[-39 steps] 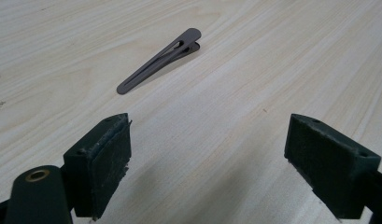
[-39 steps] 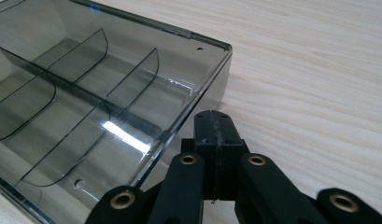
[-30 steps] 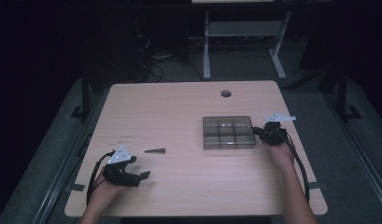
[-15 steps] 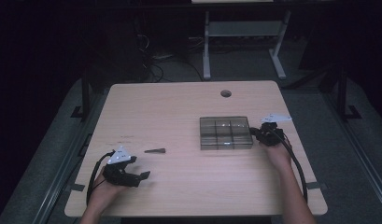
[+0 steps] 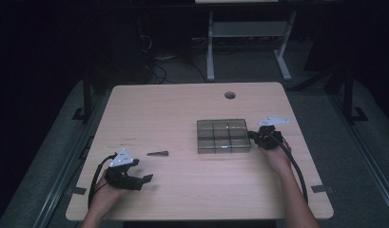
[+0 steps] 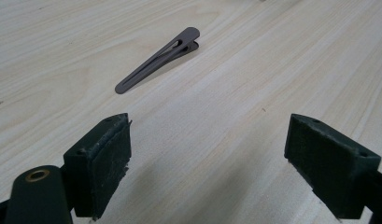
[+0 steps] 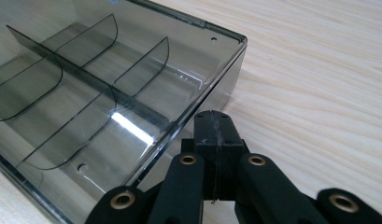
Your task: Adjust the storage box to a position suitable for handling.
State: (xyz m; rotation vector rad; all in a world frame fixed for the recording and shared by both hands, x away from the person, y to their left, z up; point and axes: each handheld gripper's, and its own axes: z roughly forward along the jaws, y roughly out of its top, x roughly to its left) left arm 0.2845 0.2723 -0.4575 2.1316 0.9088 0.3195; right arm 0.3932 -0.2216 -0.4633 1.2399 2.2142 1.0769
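The clear box has slid left across the table, pushed by the right gripper, its jaws pressed together against the box's wall. The left gripper rests wide apart near the hair clip.

A light wooden table is seen, with a round hole cut near its far edge. Behind the table a white metal frame is set, and tangled cables are laid beyond the table's far left corner.
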